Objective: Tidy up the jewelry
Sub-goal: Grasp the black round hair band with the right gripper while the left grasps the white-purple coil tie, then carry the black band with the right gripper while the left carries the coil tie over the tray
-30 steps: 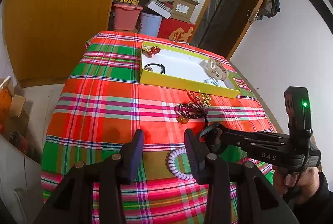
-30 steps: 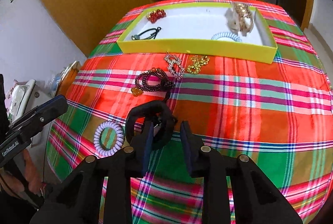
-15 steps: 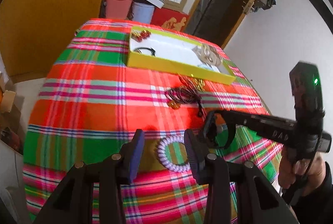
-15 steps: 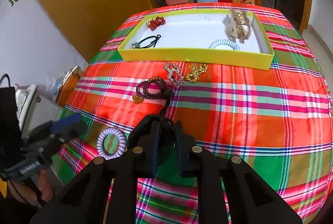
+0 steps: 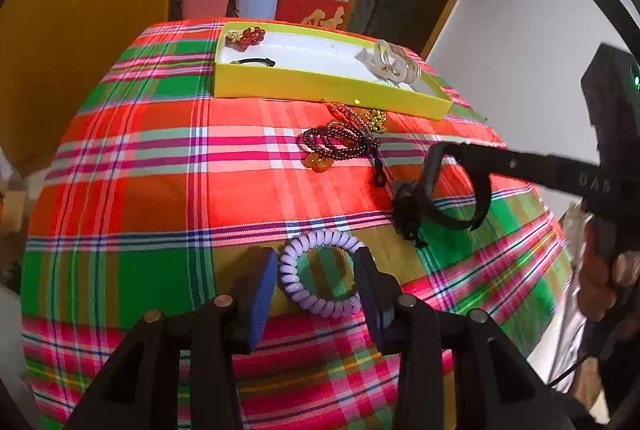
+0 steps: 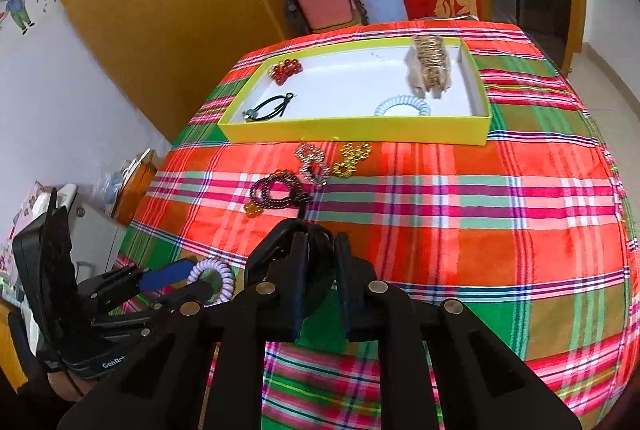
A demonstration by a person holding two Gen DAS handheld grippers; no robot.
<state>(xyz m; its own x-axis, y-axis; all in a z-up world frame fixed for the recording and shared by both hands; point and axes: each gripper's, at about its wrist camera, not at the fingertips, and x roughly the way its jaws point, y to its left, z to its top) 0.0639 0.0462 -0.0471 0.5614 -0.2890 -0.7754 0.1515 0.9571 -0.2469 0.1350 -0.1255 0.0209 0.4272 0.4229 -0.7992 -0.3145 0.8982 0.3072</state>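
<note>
Left hand-held gripper (image 5: 316,280): released, fingers flanking purple coil hair tie (image 5: 318,276) on desk (image 5: 160,170) | right hand-held gripper (image 6: 320,250): clenched on black hair band (image 5: 452,190), raised | yellow tray (image 6: 360,132) at 12 o'clock

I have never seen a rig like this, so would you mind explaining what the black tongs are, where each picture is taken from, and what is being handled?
There is no robot here: a person holds a two-finger gripper in each hand, and each gripper carries a fisheye camera looking along its fingers. So one picture comes from the left gripper, the other from the right gripper.

Both look over a table with a plaid cloth. A yellow tray at the far side already holds several pieces. In front of it lie a dark bead bracelet, a silver piece and a gold piece.

The left gripper is open around a lilac spiral hair tie that lies on the cloth. The right one is shut on a black hair band, lifted off the cloth.
</note>
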